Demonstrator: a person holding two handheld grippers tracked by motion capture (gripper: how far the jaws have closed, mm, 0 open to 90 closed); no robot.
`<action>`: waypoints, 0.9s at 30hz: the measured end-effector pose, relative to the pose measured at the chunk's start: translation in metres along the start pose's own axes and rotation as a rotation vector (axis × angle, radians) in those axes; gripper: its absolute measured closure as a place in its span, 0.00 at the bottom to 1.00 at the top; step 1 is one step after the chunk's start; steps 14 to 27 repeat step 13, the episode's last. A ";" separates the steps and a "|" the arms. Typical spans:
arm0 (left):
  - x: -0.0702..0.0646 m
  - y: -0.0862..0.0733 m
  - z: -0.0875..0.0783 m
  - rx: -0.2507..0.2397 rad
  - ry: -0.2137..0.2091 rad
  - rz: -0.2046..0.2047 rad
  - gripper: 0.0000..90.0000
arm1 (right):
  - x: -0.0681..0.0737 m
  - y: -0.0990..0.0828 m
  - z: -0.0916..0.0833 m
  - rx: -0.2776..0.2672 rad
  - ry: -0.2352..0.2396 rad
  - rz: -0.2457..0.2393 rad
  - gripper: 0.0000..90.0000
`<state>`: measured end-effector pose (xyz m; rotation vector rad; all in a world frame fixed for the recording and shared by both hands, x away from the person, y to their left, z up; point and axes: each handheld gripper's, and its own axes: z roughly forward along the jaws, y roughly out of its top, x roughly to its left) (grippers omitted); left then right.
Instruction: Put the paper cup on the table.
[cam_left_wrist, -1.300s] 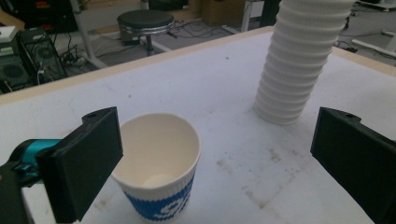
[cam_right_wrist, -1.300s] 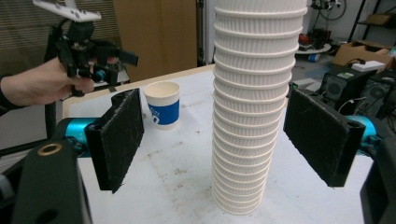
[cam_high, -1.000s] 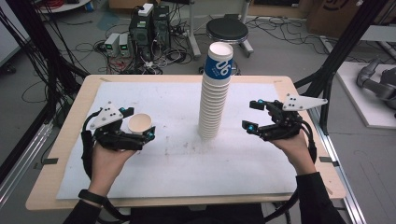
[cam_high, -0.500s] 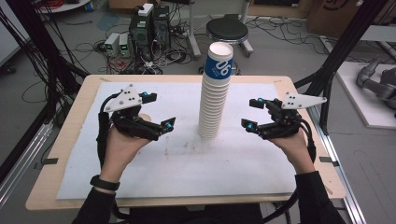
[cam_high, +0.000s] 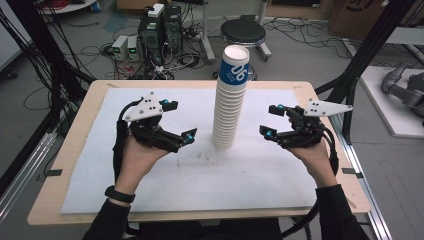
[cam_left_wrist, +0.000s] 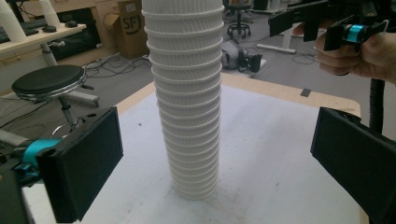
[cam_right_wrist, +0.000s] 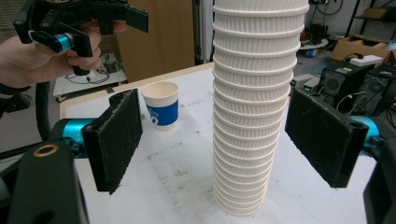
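1. On the worktop (cam_high: 150, 200), as shown in the high view, a tall stack of paper cups (cam_high: 229, 107) is stood upright near the middle, its top cup printed blue. The left gripper (cam_high: 181, 122) and the right gripper (cam_high: 270, 120) are held on either side of it, both turned inward toward the stack and apart from it; this placing is judged to suit a steadying hold from one side while a cup is taken from the other. Both sets of jaws are seen spread, with nothing between them.

2. Along the left gripper's own view, the stack of paper cups (cam_left_wrist: 187, 102) is framed between the two black jaws, which are set wide and are kept well clear of its ribbed sides. No cup is held or touched. The right gripper (cam_left_wrist: 327, 23) is seen farther off, carried in a hand at the upper right.

3. Along the right gripper's own view, the stack of paper cups (cam_right_wrist: 254, 107) is likewise centred between open jaws, the pads being apart from it on both sides. A single cup (cam_right_wrist: 161, 105) with a blue band is stood upright on the worktop beyond the stack, separated from it. The left gripper (cam_right_wrist: 100, 23) is seen at the upper left.
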<state>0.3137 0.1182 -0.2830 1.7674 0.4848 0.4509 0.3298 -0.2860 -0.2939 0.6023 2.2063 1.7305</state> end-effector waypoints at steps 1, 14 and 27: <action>0.000 0.000 0.000 -0.001 -0.003 0.002 0.02 | 0.000 0.000 0.000 0.001 0.000 -0.001 0.21; 0.001 -0.003 0.006 -0.004 -0.004 -0.002 0.02 | 0.000 -0.001 -0.002 -0.003 -0.001 -0.002 0.21; 0.001 -0.003 0.006 -0.004 -0.004 -0.002 0.02 | 0.000 -0.001 -0.002 -0.003 -0.001 -0.002 0.21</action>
